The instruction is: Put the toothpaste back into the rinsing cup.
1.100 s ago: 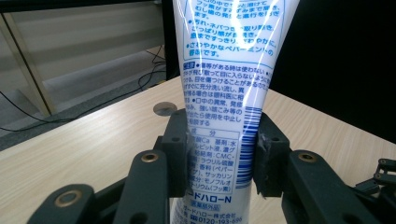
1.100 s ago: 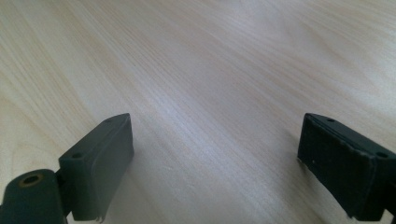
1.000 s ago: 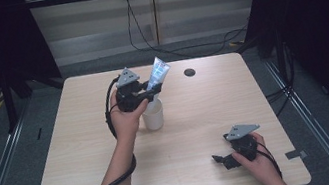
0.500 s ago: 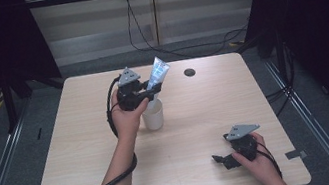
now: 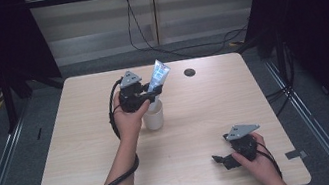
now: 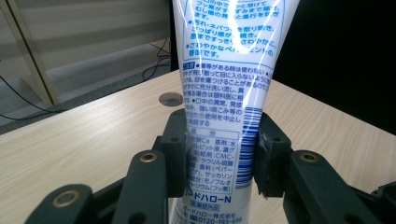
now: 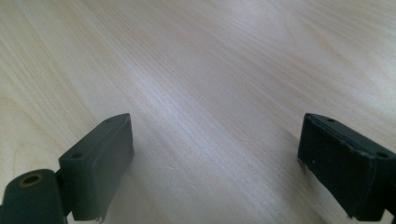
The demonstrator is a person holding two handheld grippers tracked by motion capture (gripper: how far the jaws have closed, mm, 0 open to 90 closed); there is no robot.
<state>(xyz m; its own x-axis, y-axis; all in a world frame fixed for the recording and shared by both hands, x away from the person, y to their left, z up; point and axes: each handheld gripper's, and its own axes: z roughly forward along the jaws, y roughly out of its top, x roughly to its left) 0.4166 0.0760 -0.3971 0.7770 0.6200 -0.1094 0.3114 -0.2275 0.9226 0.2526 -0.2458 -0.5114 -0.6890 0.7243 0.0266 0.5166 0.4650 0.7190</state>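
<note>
The tube (image 5: 158, 75) sits a little above the middle of the high view, tilted, its lower end in or just over the white cup (image 5: 153, 117) on the tabletop (image 5: 82, 157); which of the two I cannot tell. It looks light and soft-walled, a glossy plastic skin that could slip or buckle under a hard squeeze. The flat printed body is the sensible place to take it, across its width, away from the crimped end.

That is where the left tool (image 6: 219, 154) has it: in the left gripper view both pads press the tube's sides, clamped on its lower printed part.

The right tool (image 7: 215, 163) rests low over bare tabletop at the lower right of the high view, its jaws wide apart and holding nothing.
</note>
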